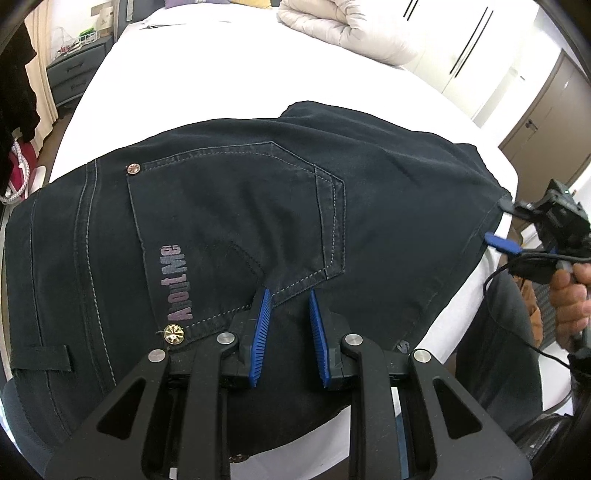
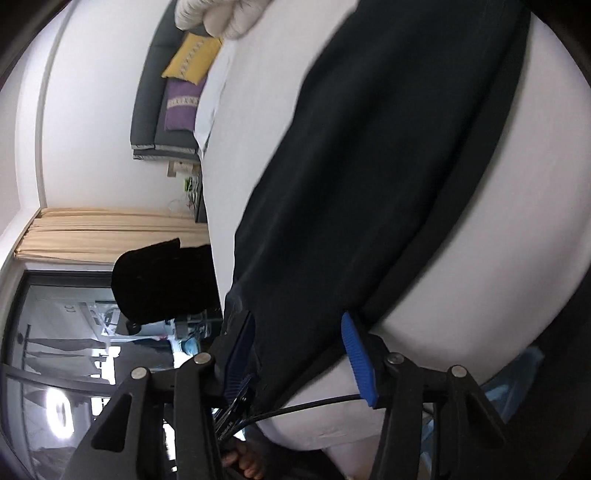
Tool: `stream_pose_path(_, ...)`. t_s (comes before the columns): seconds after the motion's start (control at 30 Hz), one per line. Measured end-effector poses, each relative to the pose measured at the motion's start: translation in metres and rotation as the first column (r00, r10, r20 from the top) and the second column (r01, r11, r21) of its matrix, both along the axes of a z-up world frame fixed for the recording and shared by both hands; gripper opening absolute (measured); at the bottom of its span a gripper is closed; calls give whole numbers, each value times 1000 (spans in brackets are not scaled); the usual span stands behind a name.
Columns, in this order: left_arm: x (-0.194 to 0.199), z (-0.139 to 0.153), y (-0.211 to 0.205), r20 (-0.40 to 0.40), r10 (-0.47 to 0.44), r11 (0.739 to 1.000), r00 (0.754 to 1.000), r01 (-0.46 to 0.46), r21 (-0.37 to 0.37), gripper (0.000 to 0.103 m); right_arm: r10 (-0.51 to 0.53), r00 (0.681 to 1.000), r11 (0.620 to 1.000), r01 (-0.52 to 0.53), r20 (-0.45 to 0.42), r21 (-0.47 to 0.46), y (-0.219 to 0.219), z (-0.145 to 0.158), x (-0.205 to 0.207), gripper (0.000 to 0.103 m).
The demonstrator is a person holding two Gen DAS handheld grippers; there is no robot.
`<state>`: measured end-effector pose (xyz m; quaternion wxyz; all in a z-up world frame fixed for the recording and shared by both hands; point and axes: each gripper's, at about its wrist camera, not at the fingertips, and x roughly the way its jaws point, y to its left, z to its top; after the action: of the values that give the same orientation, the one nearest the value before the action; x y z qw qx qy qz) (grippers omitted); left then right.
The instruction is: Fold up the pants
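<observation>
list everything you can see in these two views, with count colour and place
dark navy denim pants: one, near-black, spread across the white bed, back pocket up
white bedsheet: one, white, covering the bed under the pants
cream folded duvet: one, off-white, far end of the bed
yellow cushion: one, yellow, against the grey headboard
purple cushion: one, purple, beside the yellow cushion
grey drawer unit: one, grey, left of the bed
beige curtain: one, beige, by the window
left gripper: one, black with blue pads, open over the pocket's lower edge
right gripper: one, black with blue pads, open, pant hem between its fingers
hand: one, holding the right gripper's handle
</observation>
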<state>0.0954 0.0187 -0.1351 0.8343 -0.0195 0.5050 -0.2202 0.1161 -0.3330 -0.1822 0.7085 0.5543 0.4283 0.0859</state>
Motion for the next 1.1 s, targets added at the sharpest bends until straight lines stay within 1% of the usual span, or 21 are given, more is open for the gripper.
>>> stream_pose_path(0.1,-1,-1,2,1,2,1000,1000,-2,-6,21,6,1000,1000,-7,-30,-9,0,-2,3,48)
stream_pose_path(0.17,-1,-1,3,1,4,1000,1000,-4,-10,21,2,999,1000,-1,-41,3,-1,-6,0,48)
stream_pose_path(0.23,0,0,3,1,2,1000,1000,-2,-10,21,5,998,1000,-4,-67,11,-1,-9,-2,42)
stream_pose_path(0.37,-1,0,3,2,6,1000,1000,-6,-11,21,-5,997,999,8,-76,39,-1,-18,-6,42)
stream_pose_path(0.43,-1,0,3,4,6,1000,1000,-6,-5,21,4,998,997,0,-61,72,4,-26,2,41)
stream_pose_path(0.47,-1,0,2,4,5,1000,1000,-5,-3,21,7,998,997,-2,-61,78,5,-31,6,39)
stream_pose_path(0.53,-1,0,2,2,4,1000,1000,-4,-2,21,5,997,995,2,-73,95,5,-35,7,22)
stream_pose_path(0.57,-1,0,3,0,4,1000,1000,-4,-5,21,14,997,996,-8,-70,92,6,-35,7,18)
stream_pose_path(0.6,0,0,3,-1,5,1000,1000,-5,-6,21,24,997,997,-20,-66,71,6,-35,6,6)
stream_pose_path(0.63,0,0,2,-2,5,1000,1000,-5,-3,21,25,998,999,-22,-61,50,5,-34,4,4)
stream_pose_path(0.8,0,1,1,-8,-9,1000,1000,9,7,21,31,999,999,-31,-32,-13,9,-28,-17,3)
stream_pose_path(0.87,1,1,2,-10,-8,1000,1000,8,0,21,29,999,1000,-29,-29,-7,9,-33,-23,3)
stream_pose_path(0.97,2,1,1,-8,-6,1000,1000,7,5,21,43,999,999,-42,-23,7,5,-36,-19,3)
stream_pose_path(1.07,3,2,2,-10,-7,1000,1000,7,3,21,12,1000,999,-11,-20,52,-4,-36,-20,10)
stream_pose_path(1.1,3,2,2,-10,-8,1000,1000,8,4,21,-13,1000,998,14,-11,58,-7,-35,-20,13)
